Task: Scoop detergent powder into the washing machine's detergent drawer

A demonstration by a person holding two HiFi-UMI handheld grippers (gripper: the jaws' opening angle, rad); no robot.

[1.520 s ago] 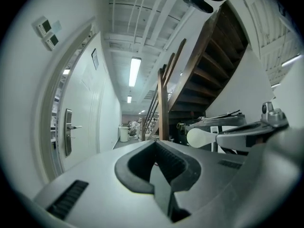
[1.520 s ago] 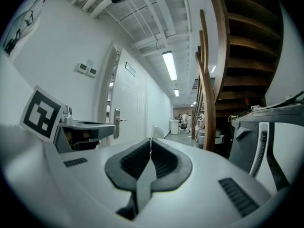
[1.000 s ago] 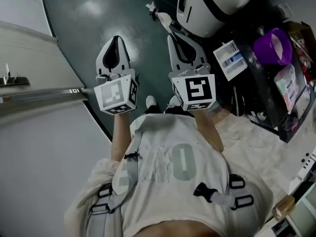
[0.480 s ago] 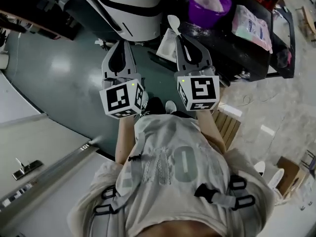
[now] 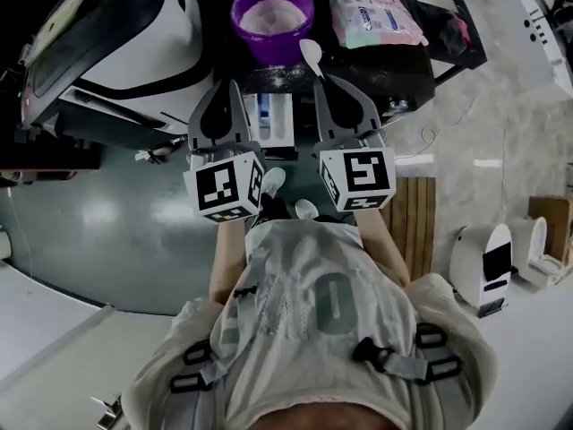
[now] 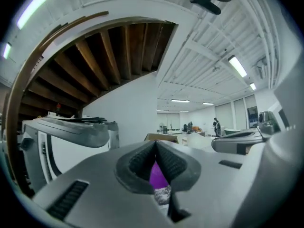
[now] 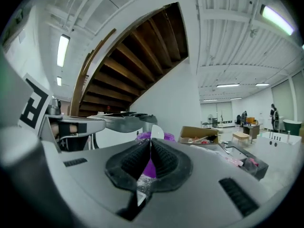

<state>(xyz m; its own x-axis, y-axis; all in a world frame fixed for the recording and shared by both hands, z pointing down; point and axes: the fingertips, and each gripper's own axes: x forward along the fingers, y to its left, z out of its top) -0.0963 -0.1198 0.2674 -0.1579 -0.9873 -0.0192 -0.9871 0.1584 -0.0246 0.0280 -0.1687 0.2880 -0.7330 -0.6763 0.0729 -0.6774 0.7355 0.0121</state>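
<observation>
Hand-held gripper (image 5: 324,81) brought spoon (image 5: 312,54) near tub (image 5: 269,50).

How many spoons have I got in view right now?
1. The white spoon is clamped in the right gripper, its bowl poking out near the purple tub of powder. The left gripper holds none; others could be hidden.

Two claws (image 5: 227,86) (image 5: 322,81), one purple tub (image 5: 269,50), one white spoon (image 5: 311,52), one pouch (image 5: 374,18), one washer (image 5: 107,52).
</observation>
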